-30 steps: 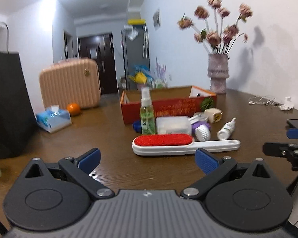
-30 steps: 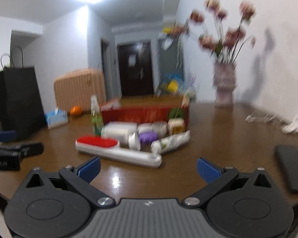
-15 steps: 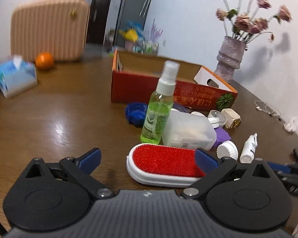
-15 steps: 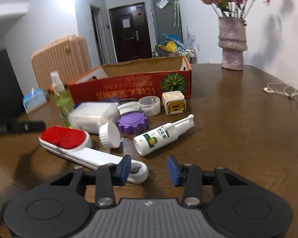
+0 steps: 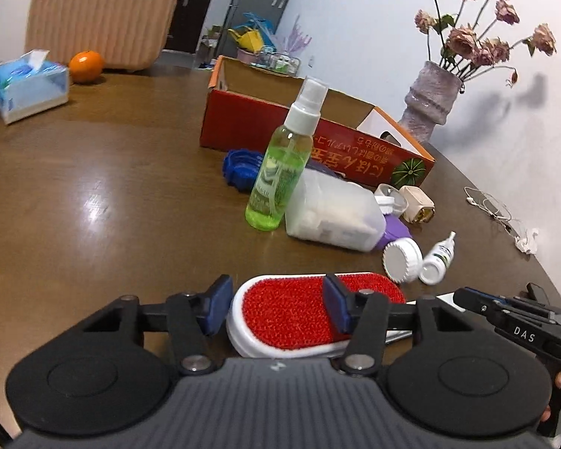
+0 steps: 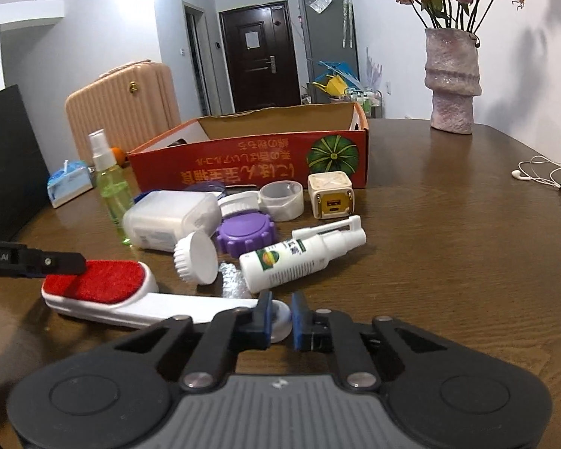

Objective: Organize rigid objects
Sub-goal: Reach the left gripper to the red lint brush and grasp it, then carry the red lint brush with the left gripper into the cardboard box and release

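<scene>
Your left gripper [image 5: 275, 308] brackets the red-padded head of the white plastic lint brush [image 5: 295, 314] lying on the brown wooden tabletop [image 5: 93, 194], fingers apart; your right gripper [image 6: 280, 321] appears clamped on the brush's handle end, before the red cardboard box [image 6: 250, 161].

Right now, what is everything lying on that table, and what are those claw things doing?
lint brush: 1, white with red pad, nearest edge
spray bottle: 1, green, upright, left of the tub
plastic tub: 1, translucent white, centre
nasal spray bottle: 1, white, on its side
purple lid: 1, behind it
white cap: 1, on edge
charger cube: 1, cream
cardboard box: 1, red, open, behind the clutter
vase: 1, pink, far right
tissue pack: 1, blue
orange: 1
earphones: 1, white
left claw: open around the brush pad
right claw: nearly closed at the handle's end
</scene>
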`<state>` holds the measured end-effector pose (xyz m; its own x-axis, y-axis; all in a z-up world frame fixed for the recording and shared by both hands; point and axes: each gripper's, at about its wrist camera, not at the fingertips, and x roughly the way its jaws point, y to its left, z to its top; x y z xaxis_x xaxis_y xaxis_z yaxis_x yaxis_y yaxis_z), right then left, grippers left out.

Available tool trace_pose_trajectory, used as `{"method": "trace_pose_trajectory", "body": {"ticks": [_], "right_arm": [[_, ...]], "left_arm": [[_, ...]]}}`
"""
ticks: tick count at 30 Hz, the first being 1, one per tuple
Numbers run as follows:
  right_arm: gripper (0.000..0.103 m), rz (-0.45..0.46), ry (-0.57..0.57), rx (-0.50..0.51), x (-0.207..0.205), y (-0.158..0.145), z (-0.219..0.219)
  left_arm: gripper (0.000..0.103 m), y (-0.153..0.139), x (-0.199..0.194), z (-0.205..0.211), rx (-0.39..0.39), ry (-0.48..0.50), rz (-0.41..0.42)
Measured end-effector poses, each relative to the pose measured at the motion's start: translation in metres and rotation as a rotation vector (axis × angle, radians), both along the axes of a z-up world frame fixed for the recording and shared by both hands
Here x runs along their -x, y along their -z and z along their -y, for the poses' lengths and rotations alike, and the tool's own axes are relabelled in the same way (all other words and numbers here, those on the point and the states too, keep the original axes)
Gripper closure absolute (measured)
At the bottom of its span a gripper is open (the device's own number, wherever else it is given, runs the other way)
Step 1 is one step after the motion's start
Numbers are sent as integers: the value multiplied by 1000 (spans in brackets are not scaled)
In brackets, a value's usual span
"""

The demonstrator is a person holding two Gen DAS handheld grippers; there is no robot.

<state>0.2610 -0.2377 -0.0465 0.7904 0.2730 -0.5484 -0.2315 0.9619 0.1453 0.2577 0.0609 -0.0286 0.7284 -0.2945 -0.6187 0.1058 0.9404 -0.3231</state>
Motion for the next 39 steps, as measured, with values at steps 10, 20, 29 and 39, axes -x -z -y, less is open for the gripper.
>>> {"method": "trace_pose_trajectory", "body": {"ticks": [10, 20, 29, 39], "right_arm": [[93, 18, 29, -37, 53, 3, 11], [86, 42, 48, -83, 64, -6, 24], [89, -54, 43, -166, 53, 5, 27], [91, 91, 94, -252, 49, -55, 40]], "left_arm": [[40, -4, 45, 1, -24, -19, 33], [38, 0, 41, -2, 7, -37, 17], [49, 6, 33, -3, 88, -29, -28], [54, -70, 13, 1, 152, 1, 197]]}}
